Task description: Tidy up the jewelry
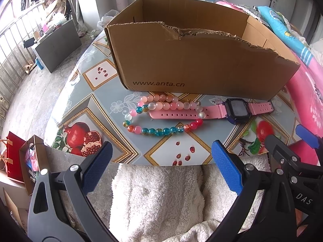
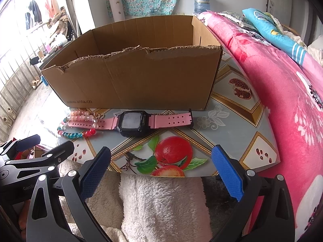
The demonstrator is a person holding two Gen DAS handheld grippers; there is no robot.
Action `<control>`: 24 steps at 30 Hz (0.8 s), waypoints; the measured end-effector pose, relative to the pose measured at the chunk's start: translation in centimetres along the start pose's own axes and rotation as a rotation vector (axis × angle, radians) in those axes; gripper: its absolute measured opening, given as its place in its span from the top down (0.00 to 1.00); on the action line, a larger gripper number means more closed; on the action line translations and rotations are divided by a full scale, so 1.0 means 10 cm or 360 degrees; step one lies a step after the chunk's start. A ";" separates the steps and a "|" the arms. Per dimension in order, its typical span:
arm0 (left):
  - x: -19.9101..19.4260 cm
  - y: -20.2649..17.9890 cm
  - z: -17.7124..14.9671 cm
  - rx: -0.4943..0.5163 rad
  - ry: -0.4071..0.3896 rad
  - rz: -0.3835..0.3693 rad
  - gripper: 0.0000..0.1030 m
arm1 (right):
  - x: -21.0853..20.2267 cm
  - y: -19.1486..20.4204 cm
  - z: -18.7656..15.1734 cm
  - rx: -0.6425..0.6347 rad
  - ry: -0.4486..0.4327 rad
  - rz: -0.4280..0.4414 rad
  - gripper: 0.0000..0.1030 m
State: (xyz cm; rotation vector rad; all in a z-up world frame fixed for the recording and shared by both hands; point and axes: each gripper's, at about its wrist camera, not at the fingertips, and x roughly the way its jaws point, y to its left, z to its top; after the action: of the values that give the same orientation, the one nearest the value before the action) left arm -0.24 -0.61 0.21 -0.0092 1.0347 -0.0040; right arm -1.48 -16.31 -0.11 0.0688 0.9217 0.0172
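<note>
Your left gripper (image 1: 161, 165) and right gripper (image 2: 161, 167) both hang spread and empty. Ahead of them lie 2 pieces, touching: bead bracelet (image 1: 161, 119), pink watch (image 2: 132, 123), before the cardboard box (image 2: 141, 76).

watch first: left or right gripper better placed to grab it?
Right, probably. The pink watch lies almost centred ahead of the open right gripper; from the left gripper, also open, it sits off to the right, with the bead bracelet straight ahead instead.

Left gripper (image 1: 161, 161) and right gripper (image 2: 161, 165), jaws wide apart.
</note>
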 end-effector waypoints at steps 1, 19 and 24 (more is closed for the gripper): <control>0.00 0.00 0.00 0.0001 -0.0001 0.0003 0.08 | 0.00 0.00 0.00 0.0000 0.0000 0.0000 0.05; 0.04 0.08 0.01 -0.0007 -0.0008 0.0008 0.08 | 0.01 -0.02 0.02 0.0015 -0.0002 -0.0007 0.05; 0.07 0.11 0.02 0.0022 -0.0030 -0.0015 0.08 | 0.02 -0.02 0.01 0.0029 -0.0008 -0.0006 0.05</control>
State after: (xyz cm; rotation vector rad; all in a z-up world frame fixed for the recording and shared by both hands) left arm 0.31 0.44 -0.32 -0.0018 1.0156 -0.0198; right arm -1.29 -16.48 -0.17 0.0837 0.9168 0.0050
